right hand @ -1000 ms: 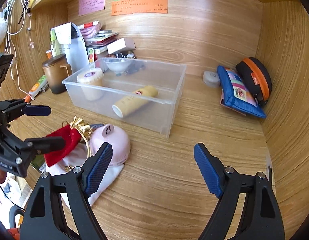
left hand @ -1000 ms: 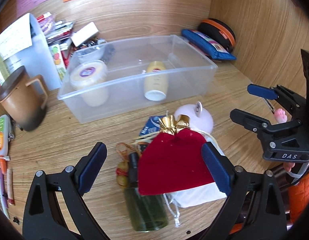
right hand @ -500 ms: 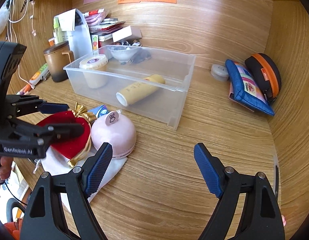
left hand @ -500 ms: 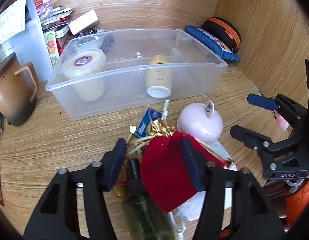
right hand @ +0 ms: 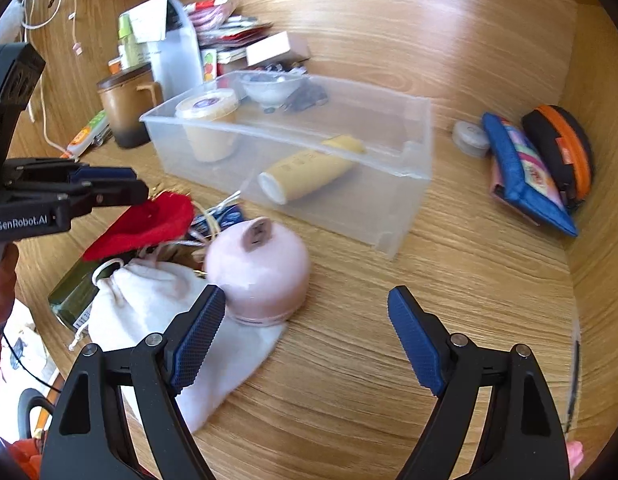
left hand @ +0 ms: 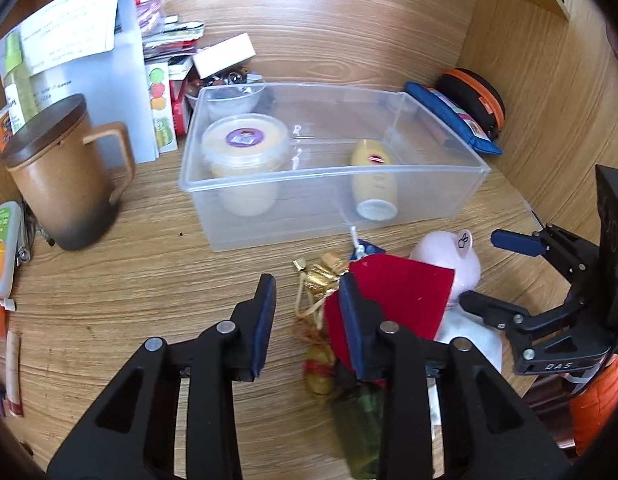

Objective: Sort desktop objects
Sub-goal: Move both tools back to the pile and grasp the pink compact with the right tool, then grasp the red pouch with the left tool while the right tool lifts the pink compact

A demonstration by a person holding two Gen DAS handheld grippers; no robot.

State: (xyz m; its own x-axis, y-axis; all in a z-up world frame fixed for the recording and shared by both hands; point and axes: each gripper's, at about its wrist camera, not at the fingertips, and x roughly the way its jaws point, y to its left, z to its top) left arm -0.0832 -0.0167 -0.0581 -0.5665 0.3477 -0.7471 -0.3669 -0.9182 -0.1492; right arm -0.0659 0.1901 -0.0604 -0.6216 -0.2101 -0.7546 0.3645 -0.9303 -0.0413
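The wooden worktop [left hand: 109, 300] fills most of both views, with the clear plastic bin [left hand: 333, 200] mid-frame holding a lidded yellow tub [left hand: 245, 140] and a yellow bottle [left hand: 375, 184] on its side. Brown lidded mug [left hand: 65, 176] sits at left. Lower centre of the left view, the left hand-held gripper [left hand: 309, 320] has its fingers close together but not touching, the right one against the red velvet pouch [left hand: 397, 300]; can't tell if it's actually gripping it. The right hand-held gripper [right hand: 305, 340] is spread wide, just beside the pink round gadget [right hand: 261, 272], which rests on a white cloth bag [right hand: 149, 304].
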